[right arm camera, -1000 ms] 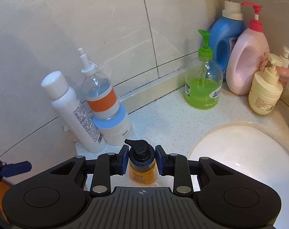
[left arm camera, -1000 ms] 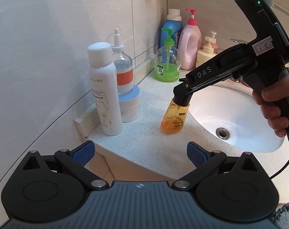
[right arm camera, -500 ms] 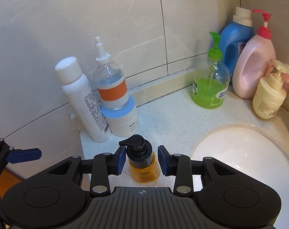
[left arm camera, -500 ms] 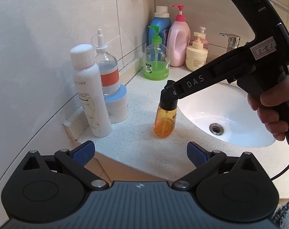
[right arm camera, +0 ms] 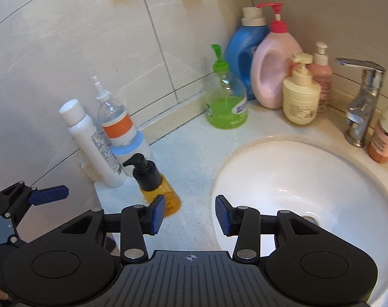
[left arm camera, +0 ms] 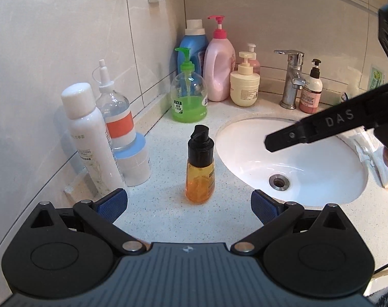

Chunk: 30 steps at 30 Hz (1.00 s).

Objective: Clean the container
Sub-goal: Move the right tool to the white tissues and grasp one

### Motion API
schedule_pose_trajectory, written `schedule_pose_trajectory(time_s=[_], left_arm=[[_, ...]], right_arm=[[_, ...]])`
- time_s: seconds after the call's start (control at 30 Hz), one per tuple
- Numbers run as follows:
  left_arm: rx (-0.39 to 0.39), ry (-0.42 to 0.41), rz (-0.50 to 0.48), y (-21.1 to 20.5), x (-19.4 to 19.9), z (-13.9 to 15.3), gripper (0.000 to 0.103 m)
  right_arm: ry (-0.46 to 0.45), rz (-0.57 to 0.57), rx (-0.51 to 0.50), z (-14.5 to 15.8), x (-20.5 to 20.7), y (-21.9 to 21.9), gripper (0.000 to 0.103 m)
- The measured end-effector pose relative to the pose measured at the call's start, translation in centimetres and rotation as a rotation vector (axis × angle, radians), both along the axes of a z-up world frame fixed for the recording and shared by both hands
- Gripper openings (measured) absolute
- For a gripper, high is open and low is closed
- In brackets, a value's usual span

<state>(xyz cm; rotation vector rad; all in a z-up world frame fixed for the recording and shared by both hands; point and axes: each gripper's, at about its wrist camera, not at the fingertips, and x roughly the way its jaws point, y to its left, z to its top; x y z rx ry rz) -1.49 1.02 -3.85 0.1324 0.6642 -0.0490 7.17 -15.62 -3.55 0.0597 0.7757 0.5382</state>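
Observation:
A small amber pump bottle (left arm camera: 200,173) with a black cap stands upright on the speckled counter (left arm camera: 163,209), left of the white sink (left arm camera: 309,153). It also shows in the right wrist view (right arm camera: 158,184). My left gripper (left arm camera: 189,203) is open and empty, close in front of the bottle. My right gripper (right arm camera: 190,213) is open and empty, to the right of the bottle, over the counter edge by the sink (right arm camera: 322,179). Its black arm (left arm camera: 322,130) shows above the sink in the left wrist view.
A white bottle (left arm camera: 91,138), a clear bottle with an orange band (left arm camera: 117,117) on a blue-lidded jar stand at the left wall. Green soap (left arm camera: 189,99), blue and pink bottles (left arm camera: 219,66), a cream pump bottle (left arm camera: 244,87) and a chrome tap (left arm camera: 291,76) line the back.
My right gripper opened, let go of the amber bottle standing on the counter, and drew back to the right over the sink. My left gripper stayed open.

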Motion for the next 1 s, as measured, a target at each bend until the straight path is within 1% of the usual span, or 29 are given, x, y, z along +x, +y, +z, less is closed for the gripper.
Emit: schedule_pose_trajectory(time_s=[0.13, 0.4, 0.53, 0.73, 0.8, 0.87, 1.0], left_arm=[[-0.014, -0.004, -0.010, -0.3, 0.5, 0.0, 0.103], [-0.001, 0.013, -0.043, -1.4, 1.5, -0.4, 0.103], [-0.003, 0.005, -0.060, -1.9, 1.6, -0.5, 0.103], [0.021, 0.003, -0.081, -2.6, 1.6, -0.6, 0.103], [0.017, 0.012, -0.079, -2.7, 1.7, -0.7, 0.103], [0.017, 0.021, -0.074, -2.8, 1.8, -0.8, 0.103], [0.028, 0.024, -0.067, -2.9, 1.8, -0.9, 0.103]], right_arm=[[0.011, -0.090, -0.007, -0.2, -1.3, -2.8, 0.046], [0.031, -0.274, -0.020, -0.7, -3.9, -8.3, 0.046], [0.033, -0.367, -0.037, -1.0, -5.1, -10.9, 0.046], [0.041, -0.509, -0.067, -1.6, -6.6, -15.0, 0.046], [0.044, -0.555, -0.076, -1.8, -7.0, -16.4, 0.047], [0.044, -0.597, -0.087, -2.0, -7.4, -17.7, 0.050], [0.036, -0.655, -0.111, -2.3, -7.4, -19.8, 0.053]])
